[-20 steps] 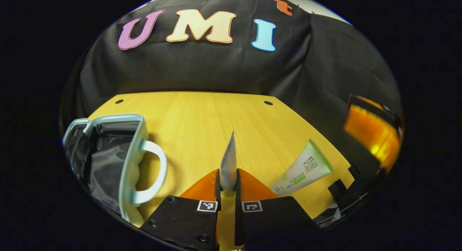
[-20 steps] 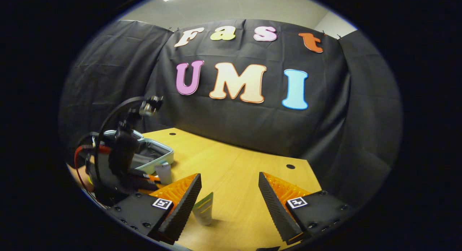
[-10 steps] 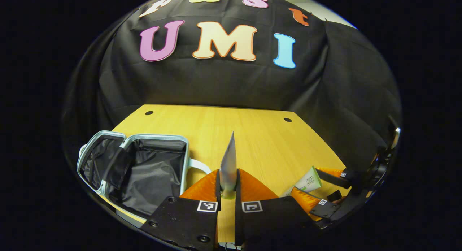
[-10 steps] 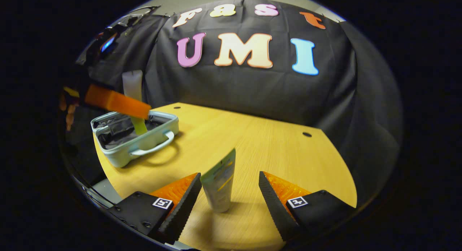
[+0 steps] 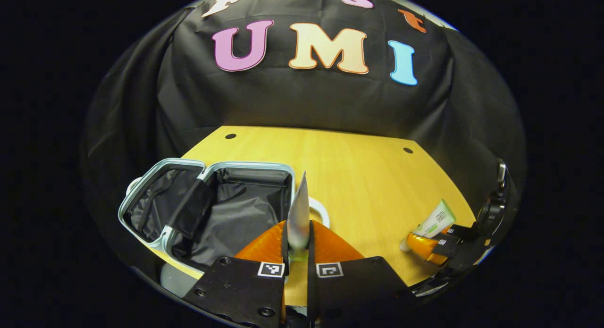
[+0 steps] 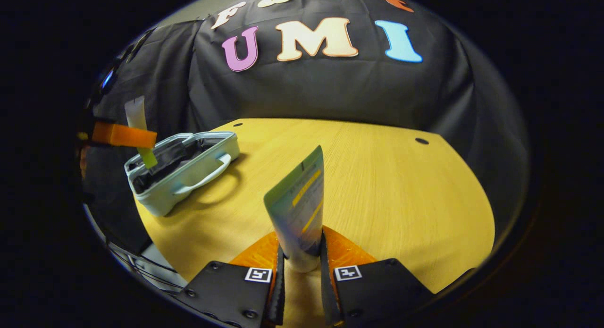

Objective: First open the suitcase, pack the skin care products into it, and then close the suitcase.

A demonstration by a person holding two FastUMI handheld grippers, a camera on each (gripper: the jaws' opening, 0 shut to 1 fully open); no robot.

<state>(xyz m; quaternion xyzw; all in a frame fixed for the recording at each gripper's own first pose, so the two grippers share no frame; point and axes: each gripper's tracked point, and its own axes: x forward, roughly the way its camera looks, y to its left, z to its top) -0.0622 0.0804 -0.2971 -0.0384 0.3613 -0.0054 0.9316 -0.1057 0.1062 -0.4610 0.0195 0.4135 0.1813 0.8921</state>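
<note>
A pale blue suitcase point(image 5: 163, 231) lies open on the left of the table, its black lining showing and its handle point(image 5: 322, 211) facing right. My left gripper point(image 5: 298, 233) is shut on a pale tube point(image 5: 298, 210), seen edge-on, just over the suitcase's near right corner. In the right gripper view, that tube point(image 6: 136, 116) hangs above the suitcase point(image 6: 184, 177). My right gripper point(image 6: 300, 255) is shut on a second tube with a yellow stripe point(image 6: 299, 205), held upright over the table. From the left gripper view, this tube point(image 5: 436, 219) sits at the far right.
The wooden table point(image 6: 401, 191) stretches between the suitcase and the right gripper, with two small holes point(image 5: 408, 150) near its back edge. Black cloth walls close in behind and on both sides. The table's front edge runs just below both grippers.
My right gripper has shut on the striped tube that stood between its open fingers. My left gripper has carried its tube leftward, over the open suitcase.
</note>
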